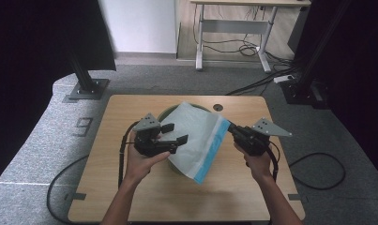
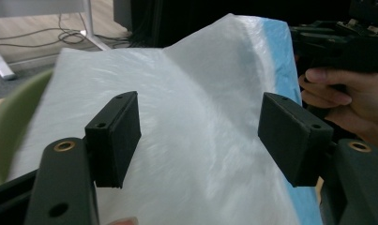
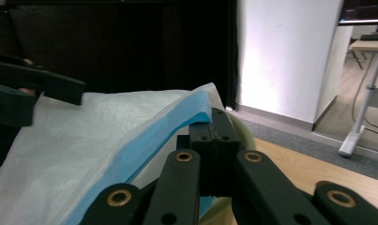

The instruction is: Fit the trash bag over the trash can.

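- The thin, translucent white plastic bag with a blue band along one edge (image 1: 196, 138) hangs in the middle of the high view, spread as a tilted sheet over the round pale-green bowl (image 1: 165, 114) on the light wooden table (image 1: 130, 187).
- The right gripper (image 1: 232, 129), right of centre in the high view, has its black jaws pressed together on the blue band; in the right gripper view the band runs straight into the closed pads (image 3: 214, 140).
- The left gripper (image 1: 175, 133), left of centre, has its jaws spread; in the left gripper view the two flat black pads (image 2: 115, 136) stand well apart with the bag's film behind them, and I cannot see either pad pressing it.
- Risk: the bag seems carried by one narrow pinch alone. The film looks slick and limp, so a pull sideways could slide the band out of the closed jaws, or stretch and tear it there.
- Risk: with the left jaws not gripping, the free side may sag and fold onto the bowl's rim, hiding the edge that needs catching.
- Risk: closing the left jaws on a bunched fold could catch both layers and keep the bag from opening.
- Textures: bag crinkled, softly glossy; bowl smooth and curved; pads matte, rectangular; table flat, fine-grained.
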